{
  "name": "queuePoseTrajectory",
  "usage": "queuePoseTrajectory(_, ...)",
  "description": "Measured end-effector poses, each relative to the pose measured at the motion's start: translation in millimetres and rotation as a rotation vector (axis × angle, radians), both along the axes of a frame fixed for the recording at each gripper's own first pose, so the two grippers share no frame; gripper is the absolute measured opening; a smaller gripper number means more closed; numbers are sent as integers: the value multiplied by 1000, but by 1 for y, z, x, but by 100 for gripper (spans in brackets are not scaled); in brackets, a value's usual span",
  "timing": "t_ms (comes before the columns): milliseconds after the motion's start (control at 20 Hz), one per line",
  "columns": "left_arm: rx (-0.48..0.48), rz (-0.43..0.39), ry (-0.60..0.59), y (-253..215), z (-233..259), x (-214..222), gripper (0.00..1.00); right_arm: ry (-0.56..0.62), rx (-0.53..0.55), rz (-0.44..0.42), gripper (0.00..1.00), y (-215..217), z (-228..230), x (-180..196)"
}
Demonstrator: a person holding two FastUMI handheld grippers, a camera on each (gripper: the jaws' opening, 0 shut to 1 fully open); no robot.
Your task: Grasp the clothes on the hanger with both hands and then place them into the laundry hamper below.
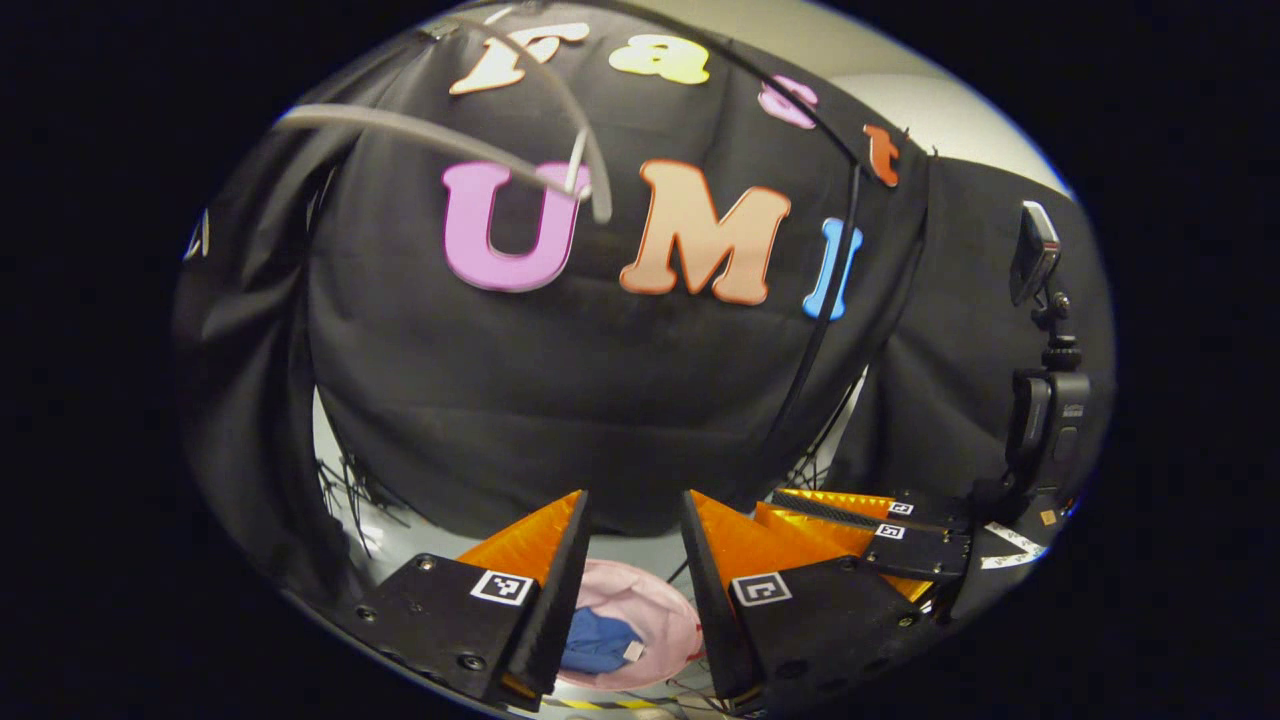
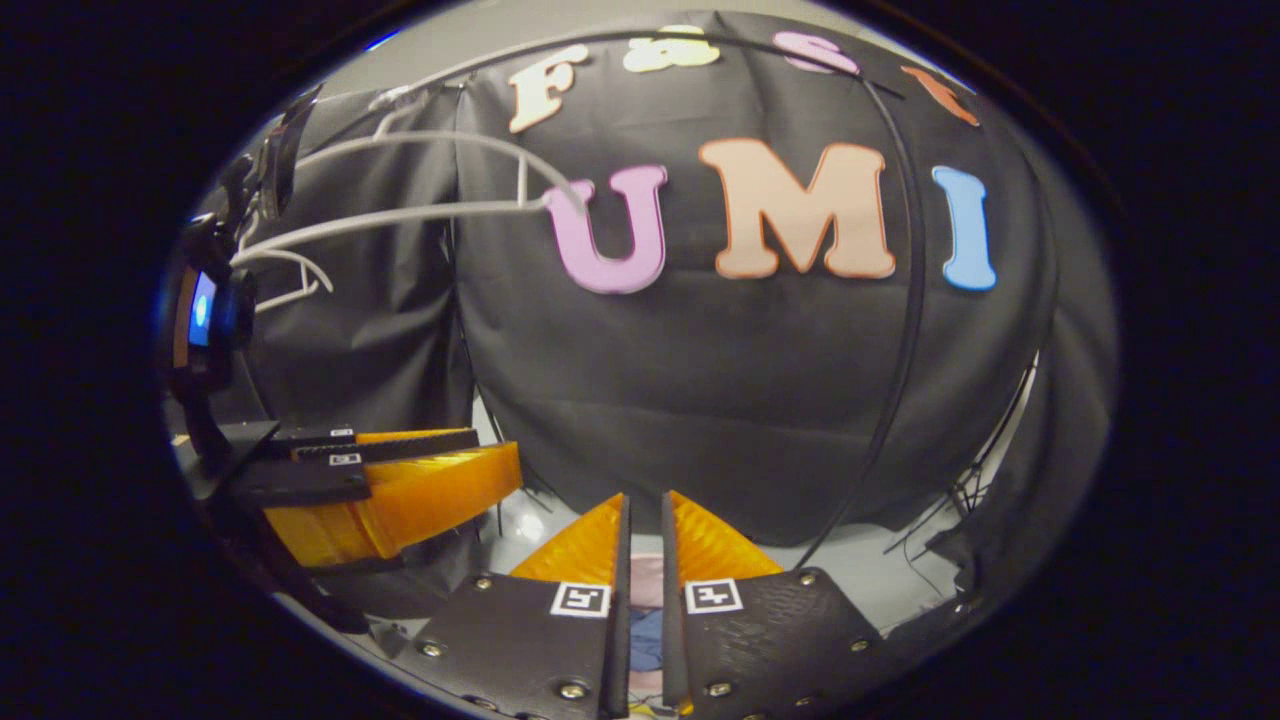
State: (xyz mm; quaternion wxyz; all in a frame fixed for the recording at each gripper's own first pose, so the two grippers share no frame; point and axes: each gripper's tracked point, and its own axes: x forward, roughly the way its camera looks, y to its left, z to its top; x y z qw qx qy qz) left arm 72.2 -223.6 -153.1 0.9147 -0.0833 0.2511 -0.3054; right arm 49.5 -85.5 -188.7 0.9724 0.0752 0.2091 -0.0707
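Laundry hamper (image 1: pixel 660 620): pink, on the floor below both tools.
Clothes (image 1: pixel 597 642): blue garment lying inside the hamper.
Hanger (image 2: pixel 400 190): white, bare, up high.
Left hand-held gripper (image 1: pixel 634 560): fingers apart, empty.
Right hand-held gripper (image 2: pixel 640 590): fingers nearly together, a narrow slit between, empty.
Risk: a careless upward swing could catch the bare hanger overhead.

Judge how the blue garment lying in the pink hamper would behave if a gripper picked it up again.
The blue garment lies crumpled in the pink hamper, so it is probably floppy and would drape and sag from the fingers. It looks like thin cloth, so likely light. Pinched at one spot, it could slip or trail.
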Motion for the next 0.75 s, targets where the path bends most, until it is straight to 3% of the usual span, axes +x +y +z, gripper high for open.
queuePoseTrajectory(250,-83,28,-214,5,79,8,57,-204,-54,-33,13,-10,104,0)
queuePoseTrajectory(550,-148,59,-360,30,112,6,57,-370,-94,-60,13,-20,203,-28)
queuePoseTrajectory(600,-147,65,-380,31,116,8,62,-386,-100,-62,13,-20,213,-31)
queuePoseTrajectory(650,-148,68,-399,32,120,7,53,-398,-108,-64,13,-20,223,-35)
queuePoseTrajectory(750,-150,72,-424,31,128,6,70,-425,-123,-71,10,-22,236,-44)
